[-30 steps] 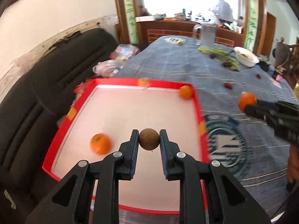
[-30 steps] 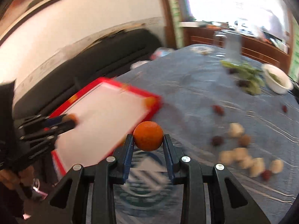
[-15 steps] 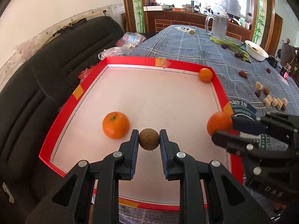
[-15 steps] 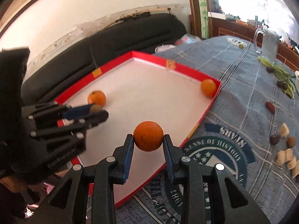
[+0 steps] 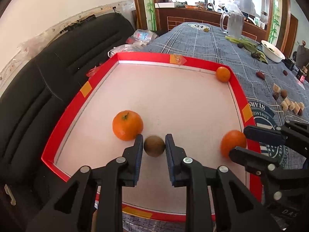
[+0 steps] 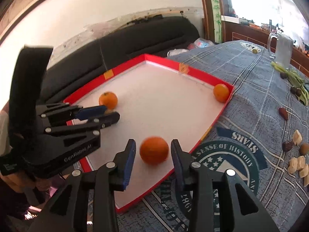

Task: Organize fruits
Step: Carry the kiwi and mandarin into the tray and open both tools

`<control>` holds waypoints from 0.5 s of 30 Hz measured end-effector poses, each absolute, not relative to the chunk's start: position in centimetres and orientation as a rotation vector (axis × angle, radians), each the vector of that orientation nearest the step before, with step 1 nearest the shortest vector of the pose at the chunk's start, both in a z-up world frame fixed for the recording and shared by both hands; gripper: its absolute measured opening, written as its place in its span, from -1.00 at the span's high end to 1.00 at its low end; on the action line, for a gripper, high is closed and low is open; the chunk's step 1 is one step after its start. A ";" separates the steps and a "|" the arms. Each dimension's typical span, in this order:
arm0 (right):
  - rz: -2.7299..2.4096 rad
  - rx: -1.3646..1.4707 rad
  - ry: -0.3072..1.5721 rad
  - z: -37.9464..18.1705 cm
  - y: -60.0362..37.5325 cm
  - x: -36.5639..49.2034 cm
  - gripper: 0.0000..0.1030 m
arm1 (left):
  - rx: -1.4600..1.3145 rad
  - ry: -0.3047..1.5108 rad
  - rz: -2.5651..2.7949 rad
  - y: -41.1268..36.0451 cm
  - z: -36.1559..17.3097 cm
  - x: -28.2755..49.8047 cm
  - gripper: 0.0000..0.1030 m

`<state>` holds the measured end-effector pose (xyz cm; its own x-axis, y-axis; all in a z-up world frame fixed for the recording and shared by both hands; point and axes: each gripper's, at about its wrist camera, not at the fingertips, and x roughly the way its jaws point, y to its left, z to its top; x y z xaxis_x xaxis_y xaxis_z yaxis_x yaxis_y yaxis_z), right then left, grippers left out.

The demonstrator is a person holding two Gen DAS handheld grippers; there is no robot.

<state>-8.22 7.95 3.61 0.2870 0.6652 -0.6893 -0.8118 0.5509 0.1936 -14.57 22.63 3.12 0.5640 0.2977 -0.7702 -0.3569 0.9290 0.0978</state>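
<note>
Orange (image 6: 154, 150) between opening right gripper (image 6: 153, 150) jaws

The red-rimmed tray (image 5: 239, 89) is viewed from both wrist cameras, each tilted steeply downward and set close above it. From the left wrist view, the tray is faced from its near edge, with the black sofa (image 5: 48, 81) left of the tray and the blue tablecloth (image 5: 202, 40) beyond it. From the right wrist view, the tray (image 6: 224, 108) is approached from its right corner, over the cloth's printed emblem (image 6: 227, 160). The tray floor and both sofa and cloth are shared, and each gripper is caught in the other's view.
</note>
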 end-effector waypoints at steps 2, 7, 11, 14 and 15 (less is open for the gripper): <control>0.982 -0.186 0.795 4.2 7.3 -7.9 0.26 | -0.067 0.876 0.393 22.3 3.6 -14.7 0.26; 0.921 -0.136 0.779 5.7 5.1 -6.5 0.26 | -0.048 0.851 0.368 20.5 4.8 -14.5 0.23; 0.834 -0.102 0.725 7.6 1.4 -5.4 0.25 | -0.010 0.827 0.295 17.3 6.2 -13.6 0.19; 0.752 -0.085 0.691 8.9 -1.9 -4.5 0.22 | 0.004 0.802 0.229 14.5 7.3 -12.2 -0.05; 0.709 -0.079 0.679 9.4 -3.7 -4.1 0.17 | 0.006 0.789 0.216 13.6 7.8 -11.6 -0.12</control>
